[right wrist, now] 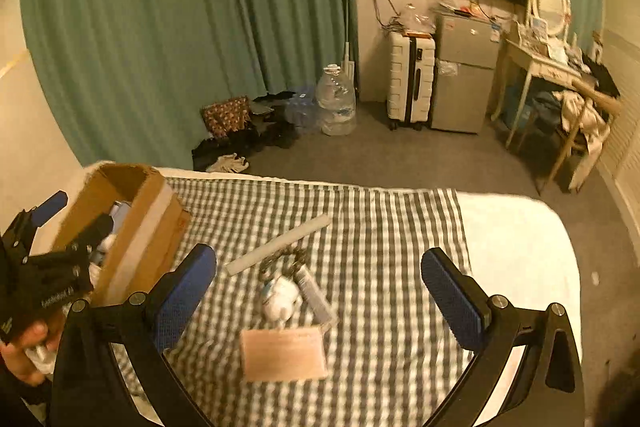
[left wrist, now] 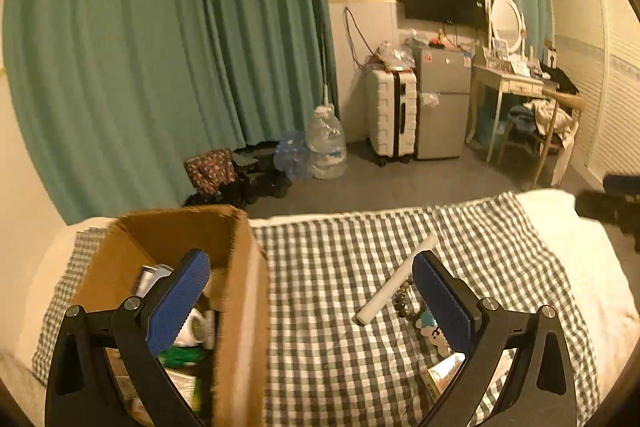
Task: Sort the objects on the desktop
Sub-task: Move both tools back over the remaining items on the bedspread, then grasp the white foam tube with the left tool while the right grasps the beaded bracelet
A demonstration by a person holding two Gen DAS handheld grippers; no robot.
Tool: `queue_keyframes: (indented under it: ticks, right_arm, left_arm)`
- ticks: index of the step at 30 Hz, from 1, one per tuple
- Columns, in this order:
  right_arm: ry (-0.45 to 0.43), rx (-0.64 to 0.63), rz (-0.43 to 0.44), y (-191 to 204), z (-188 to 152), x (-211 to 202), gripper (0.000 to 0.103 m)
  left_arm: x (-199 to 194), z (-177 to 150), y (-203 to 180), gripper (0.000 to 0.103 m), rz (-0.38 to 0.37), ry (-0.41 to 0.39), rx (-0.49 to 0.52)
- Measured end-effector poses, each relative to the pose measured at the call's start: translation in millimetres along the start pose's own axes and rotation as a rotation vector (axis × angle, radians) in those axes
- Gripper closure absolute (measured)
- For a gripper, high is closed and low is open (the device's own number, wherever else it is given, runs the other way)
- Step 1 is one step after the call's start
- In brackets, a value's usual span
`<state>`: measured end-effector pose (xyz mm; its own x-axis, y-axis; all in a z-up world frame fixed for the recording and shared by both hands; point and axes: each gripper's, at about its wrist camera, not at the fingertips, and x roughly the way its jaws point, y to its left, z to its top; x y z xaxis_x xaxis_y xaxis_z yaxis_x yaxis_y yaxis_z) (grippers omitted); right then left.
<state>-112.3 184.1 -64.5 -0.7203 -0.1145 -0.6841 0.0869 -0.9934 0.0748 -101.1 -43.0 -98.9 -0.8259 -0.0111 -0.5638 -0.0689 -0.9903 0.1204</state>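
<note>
Both wrist cameras look down across the checked blanket (left wrist: 340, 287) toward the curtain.

Left sits close over the cardboard box (left wrist: 240, 287) at 7 o'clock; right rides higher, box (right wrist: 140, 223) at 9; both share the white tube (left wrist: 394, 283).

No lettering could be read anywhere: the white print on the left gripper (right wrist: 44, 227) body was too blurred to make out.

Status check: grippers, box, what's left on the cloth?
Left gripper open over cardboard box. Right gripper open, empty. White tube, beads, card unsorted.
</note>
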Motion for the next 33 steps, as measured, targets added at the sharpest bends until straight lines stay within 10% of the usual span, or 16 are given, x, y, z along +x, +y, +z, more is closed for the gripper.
queue_keyframes:
  ticks: [9, 17, 33]
  right_arm:
    - [0.071, 0.094, -0.012, -25, -20, 100, 0.001]
    - [0.161, 0.064, 0.063, -26, -33, 168, 0.033]
    - [0.310, -0.016, 0.201, 6, -58, 242, 0.059]
  left_arm:
    - [88, -31, -33, 0.000, -0.011, 0.114, 0.101]
    - [143, -52, -43, 0.000, -0.048, 0.187, 0.129]
    - [194, -84, -36, 0.012, -0.127, 0.361, 0.069]
